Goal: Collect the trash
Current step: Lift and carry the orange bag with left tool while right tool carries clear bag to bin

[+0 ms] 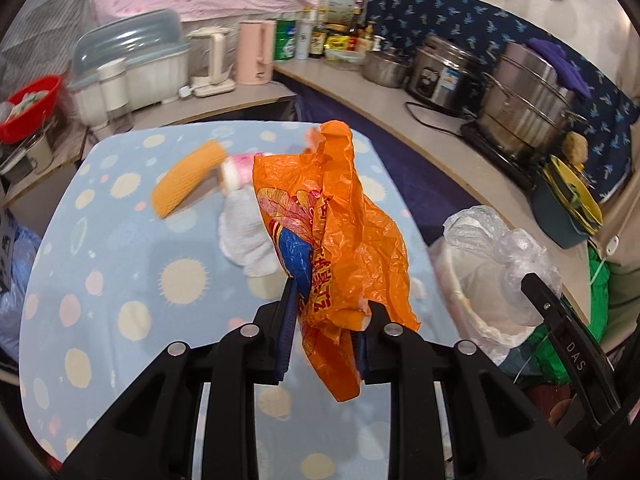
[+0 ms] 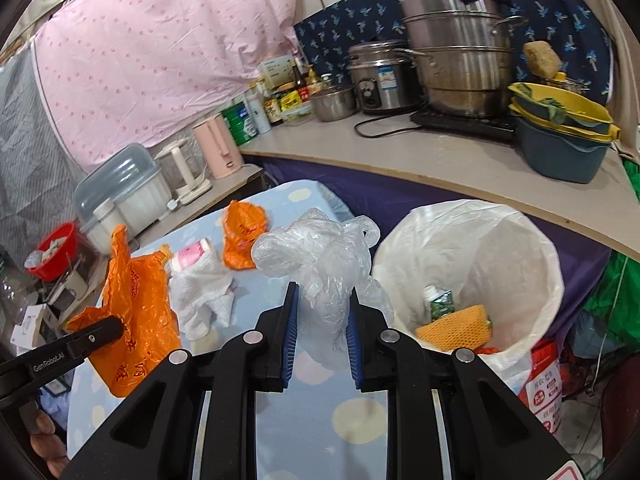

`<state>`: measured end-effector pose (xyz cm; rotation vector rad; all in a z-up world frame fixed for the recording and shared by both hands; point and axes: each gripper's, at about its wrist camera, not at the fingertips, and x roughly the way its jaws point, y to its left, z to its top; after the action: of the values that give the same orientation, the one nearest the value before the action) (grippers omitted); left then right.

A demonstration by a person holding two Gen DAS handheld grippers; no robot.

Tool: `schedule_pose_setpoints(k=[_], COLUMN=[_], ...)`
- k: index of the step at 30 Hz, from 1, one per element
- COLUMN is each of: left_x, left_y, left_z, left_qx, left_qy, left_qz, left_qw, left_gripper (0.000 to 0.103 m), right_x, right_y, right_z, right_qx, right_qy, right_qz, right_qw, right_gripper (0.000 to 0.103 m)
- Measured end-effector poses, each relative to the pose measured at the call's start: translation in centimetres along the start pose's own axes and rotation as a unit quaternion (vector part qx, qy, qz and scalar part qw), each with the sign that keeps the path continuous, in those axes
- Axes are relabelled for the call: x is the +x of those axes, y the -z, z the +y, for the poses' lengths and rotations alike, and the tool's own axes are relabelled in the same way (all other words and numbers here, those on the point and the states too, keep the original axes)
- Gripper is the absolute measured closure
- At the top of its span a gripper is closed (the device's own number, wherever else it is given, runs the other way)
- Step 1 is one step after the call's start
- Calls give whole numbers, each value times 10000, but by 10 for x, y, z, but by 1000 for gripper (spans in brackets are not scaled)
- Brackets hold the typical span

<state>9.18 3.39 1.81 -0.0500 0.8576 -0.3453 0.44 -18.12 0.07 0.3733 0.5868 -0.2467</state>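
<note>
Both tongs are loaded: the left gripper (image 1: 326, 304) has its blue pads pinched nearly together on a crumpled orange plastic bag (image 1: 340, 216), which stands up from the jaws and also droops below them, lifted clear above the tablecloth (image 1: 120, 240), pale blue with cream dots. The right gripper (image 2: 322, 310) is clamped just as narrowly on a bunched clear plastic bag (image 2: 320, 256), held up at the table's right edge, just left of the trash bin (image 2: 556, 280). That bin, lined with a white bag, sits to the right between the table and the counter (image 2: 440, 168), and inside it lie an orange foam net (image 2: 456, 326) and a small green-labelled bottle (image 2: 438, 300). From the right wrist view the left gripper's black finger shows at the near left, biting the orange bag, with a person's fingertips (image 2: 46, 440) visible below it. Still on the table: a white crumpled paper towel (image 1: 244, 240) at the centre, a small pink-and-white bottle (image 1: 236, 170) touching its far edge, and another orange foam net (image 1: 188, 180) further left, blurred. A second piece of orange plastic (image 2: 242, 236) lies at the far side of the table. Steel pots (image 2: 456, 56) and a rice cooker (image 2: 380, 80) line the counter beyond.
</note>
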Motion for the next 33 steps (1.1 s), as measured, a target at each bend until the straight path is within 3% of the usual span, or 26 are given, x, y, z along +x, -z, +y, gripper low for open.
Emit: schedule_pose_setpoints(k=[13, 33], left_x=[1, 28], left_y=[-8, -14], left_z=[-94, -191], left_qx=[733, 1452], left_qy=[440, 623], left_qz=[-124, -88], left_qw=[9963, 9874], left_gripper=[80, 80], right_x=[-29, -25], right_y=[-11, -15], right_z=[-78, -134], right_qx=[555, 965], right_qy=[469, 732], right_qz=[-335, -403], right_qw=[9968, 9918], right_gripper=[83, 83])
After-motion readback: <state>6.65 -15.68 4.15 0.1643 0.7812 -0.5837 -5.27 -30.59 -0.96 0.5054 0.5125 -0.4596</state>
